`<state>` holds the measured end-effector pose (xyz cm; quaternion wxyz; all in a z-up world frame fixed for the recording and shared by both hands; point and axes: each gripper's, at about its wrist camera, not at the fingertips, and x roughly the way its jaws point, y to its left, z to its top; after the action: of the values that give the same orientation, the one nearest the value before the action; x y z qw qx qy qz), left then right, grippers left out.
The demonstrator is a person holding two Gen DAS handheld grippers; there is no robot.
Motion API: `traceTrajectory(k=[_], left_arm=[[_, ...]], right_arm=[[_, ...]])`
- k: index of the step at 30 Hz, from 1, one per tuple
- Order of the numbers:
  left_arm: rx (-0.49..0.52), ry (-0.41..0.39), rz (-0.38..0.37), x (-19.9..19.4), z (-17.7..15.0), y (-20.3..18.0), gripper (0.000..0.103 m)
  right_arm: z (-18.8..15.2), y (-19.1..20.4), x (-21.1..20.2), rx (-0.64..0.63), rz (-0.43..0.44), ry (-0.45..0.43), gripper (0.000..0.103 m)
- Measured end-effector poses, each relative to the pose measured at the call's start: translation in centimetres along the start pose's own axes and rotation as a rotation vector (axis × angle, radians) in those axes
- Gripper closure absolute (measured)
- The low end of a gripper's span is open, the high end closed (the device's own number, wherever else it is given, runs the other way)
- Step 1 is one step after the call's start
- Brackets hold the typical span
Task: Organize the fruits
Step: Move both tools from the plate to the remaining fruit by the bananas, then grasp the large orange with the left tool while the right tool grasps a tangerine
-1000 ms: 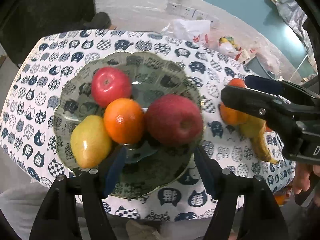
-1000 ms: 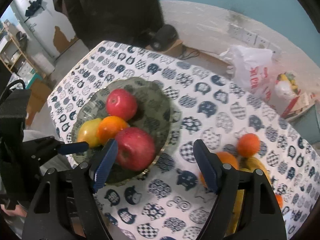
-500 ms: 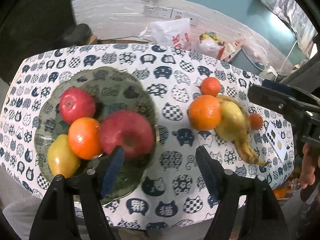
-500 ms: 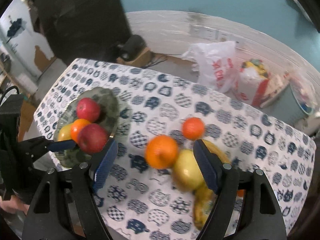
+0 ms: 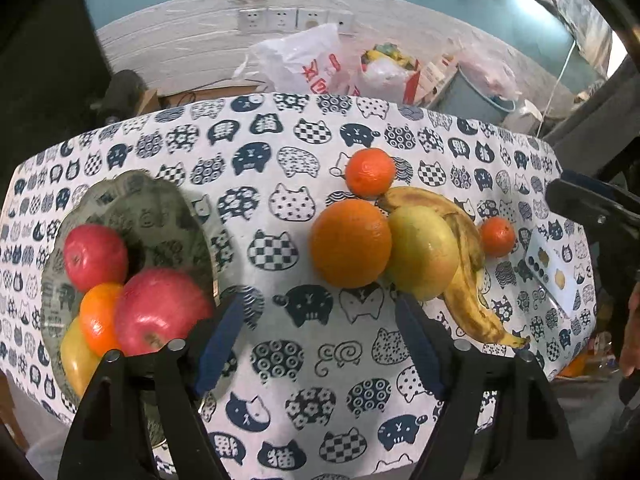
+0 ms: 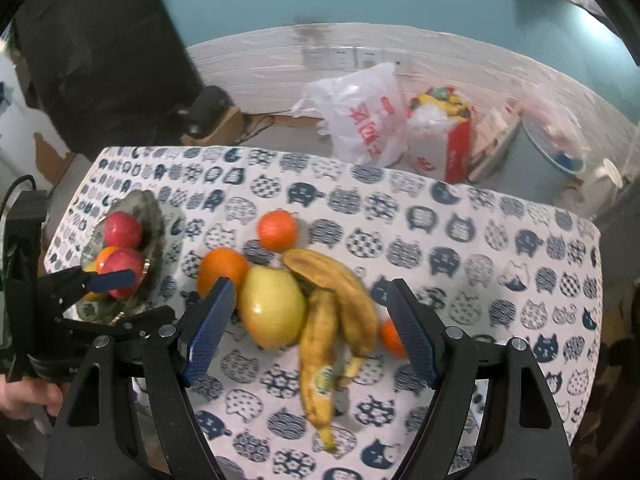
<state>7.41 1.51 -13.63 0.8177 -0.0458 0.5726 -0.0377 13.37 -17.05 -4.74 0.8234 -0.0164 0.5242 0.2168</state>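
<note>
**K:** Blue-padded left gripper first: jaws spread wide, nothing between them but tablecloth. It grasps nothing. Its left pad sits just in front of the glass plate rim, near the big red apple; contact can't be confirmed.

**R:** Plate contents?

**K:** Small red apple at the back, big red apple in front, a tangerine wedged between them, and a yellow pear at the near edge, partly hidden by the gripper frame. All four packed together, touching.

**R:** Loose fruit?

**K:** Well right of the plate, one cluster on the cloth. Large orange on the left, pressed against a yellow-green apple. Small mandarin behind them. Bananas, spotted brown, curve round the apple's right side. Tiny mandarin just past the bananas.

**R:** Right gripper?

**K:** Right gripper also spread wide and empty-handed. In its own view the pads straddle the yellow-green apple and both bananas, the left pad just in front of the large orange. Above the fruit or level with it: cannot tell, and the frame is motion-blurred. No pad clearly touching anything.

**R:** Anything further right?

**K:** White card with small icons at the cloth's right edge.
</note>
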Motion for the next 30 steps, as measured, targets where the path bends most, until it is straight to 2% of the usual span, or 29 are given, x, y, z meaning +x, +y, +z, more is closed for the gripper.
traceTrajectory(k=[11, 23, 30], left_arm=[[-0.003, 0.039, -0.014, 2.9, 1.7, -1.3, 0.024], [-0.044, 0.072, -0.085, 5.5, 2.6, -0.5, 0.023], [-0.113, 0.061, -0.139, 6.1, 3.2, 0.6, 0.022]], right_arm=[[-2.1, -5.1, 2.5, 0.072, -0.059, 0.092, 0.024], [-3.6, -8.1, 5.6, 0.144, -0.049, 0.167, 0.024], [-4.0, -8.5, 7.2, 0.155, -0.028, 0.194, 0.024]])
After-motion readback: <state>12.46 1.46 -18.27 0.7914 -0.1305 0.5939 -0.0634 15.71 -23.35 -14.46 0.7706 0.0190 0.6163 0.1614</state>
